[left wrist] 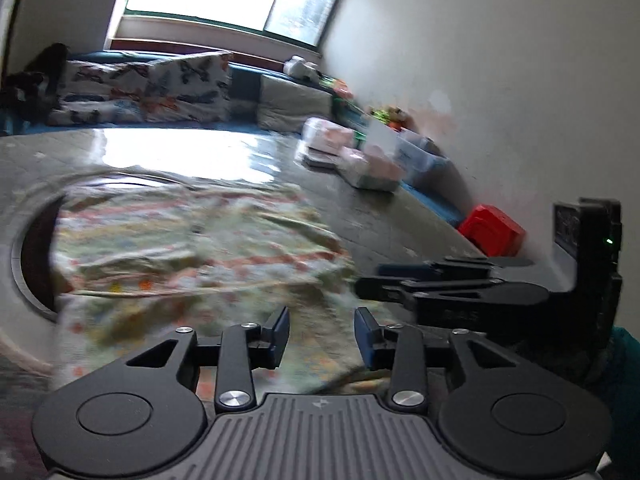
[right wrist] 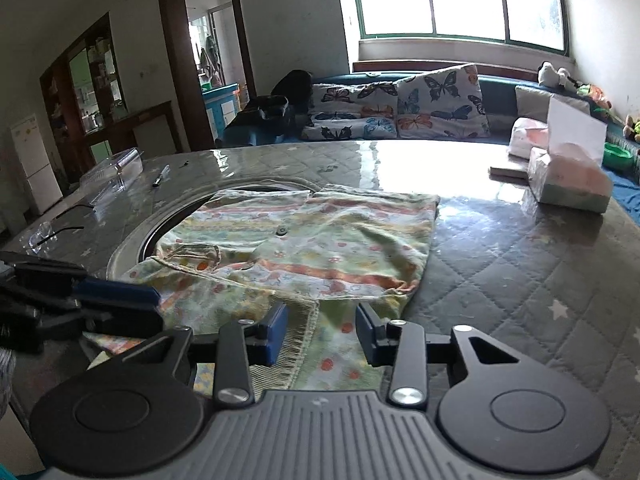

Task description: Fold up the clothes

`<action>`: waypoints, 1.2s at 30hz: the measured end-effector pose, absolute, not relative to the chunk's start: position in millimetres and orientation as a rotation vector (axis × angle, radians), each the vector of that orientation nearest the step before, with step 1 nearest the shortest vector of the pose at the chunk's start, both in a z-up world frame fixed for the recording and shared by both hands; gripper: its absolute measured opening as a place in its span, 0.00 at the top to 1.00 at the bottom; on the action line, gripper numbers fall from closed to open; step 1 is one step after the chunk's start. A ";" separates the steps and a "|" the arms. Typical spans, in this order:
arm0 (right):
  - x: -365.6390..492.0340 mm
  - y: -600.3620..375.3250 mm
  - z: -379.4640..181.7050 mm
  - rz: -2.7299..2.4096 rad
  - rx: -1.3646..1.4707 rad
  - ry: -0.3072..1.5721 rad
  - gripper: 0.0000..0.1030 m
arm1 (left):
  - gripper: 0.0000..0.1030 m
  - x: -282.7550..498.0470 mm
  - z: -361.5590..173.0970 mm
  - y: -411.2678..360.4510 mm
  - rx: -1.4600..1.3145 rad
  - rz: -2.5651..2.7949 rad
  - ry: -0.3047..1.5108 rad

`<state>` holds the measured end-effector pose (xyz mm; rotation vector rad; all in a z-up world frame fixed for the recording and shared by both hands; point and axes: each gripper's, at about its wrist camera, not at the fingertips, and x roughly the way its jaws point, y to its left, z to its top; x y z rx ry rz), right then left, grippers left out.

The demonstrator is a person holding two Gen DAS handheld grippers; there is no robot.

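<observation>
A pale green child's garment (right wrist: 304, 240) with orange stripes and dots lies spread flat on the quilted grey table (right wrist: 520, 280). Its near hem runs under both grippers. My right gripper (right wrist: 322, 334) hovers over that hem with its blue-padded jaws apart, and the cloth below them is not pinched. My left gripper (left wrist: 322, 336) stands open the same way over the garment (left wrist: 200, 240), which is blurred in this view. The two grippers are side by side: the left gripper (right wrist: 152, 304) enters the right wrist view from the left, and the right gripper (left wrist: 372, 280) enters the left wrist view from the right.
A round metal ring (right wrist: 132, 236) set in the table lies partly under the garment. Tissue packs (right wrist: 568, 184) stand at the far right; glasses (right wrist: 48, 234), a pen (right wrist: 160, 176) and a clear box (right wrist: 114, 172) lie far left. A red object (left wrist: 492, 232) sits by the wall.
</observation>
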<state>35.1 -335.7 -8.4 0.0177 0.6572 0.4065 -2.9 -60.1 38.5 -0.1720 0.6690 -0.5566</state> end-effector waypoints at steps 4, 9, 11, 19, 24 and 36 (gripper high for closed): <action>42.3 -325.1 -17.1 0.422 0.008 0.686 0.65 | 0.60 4.7 35.2 -21.7 -0.198 -0.427 0.663; 56.3 -315.0 -31.5 0.425 0.005 0.726 0.68 | 0.60 6.6 25.0 26.1 -0.220 -0.266 0.675; 60.5 -312.6 -36.2 0.425 0.007 0.743 0.72 | 0.60 5.2 22.5 41.5 -0.228 -0.218 0.682; 55.1 -306.6 -25.5 0.386 -0.039 0.702 0.95 | 0.62 8.2 18.0 54.9 -0.222 -0.171 0.684; 54.4 -302.7 -19.4 0.356 -0.076 0.666 0.96 | 0.62 18.3 20.2 38.2 -0.197 -0.224 0.669; 50.2 -298.7 -21.5 0.414 -0.136 0.683 0.78 | 0.65 46.9 -2.7 12.7 -0.104 -0.254 0.721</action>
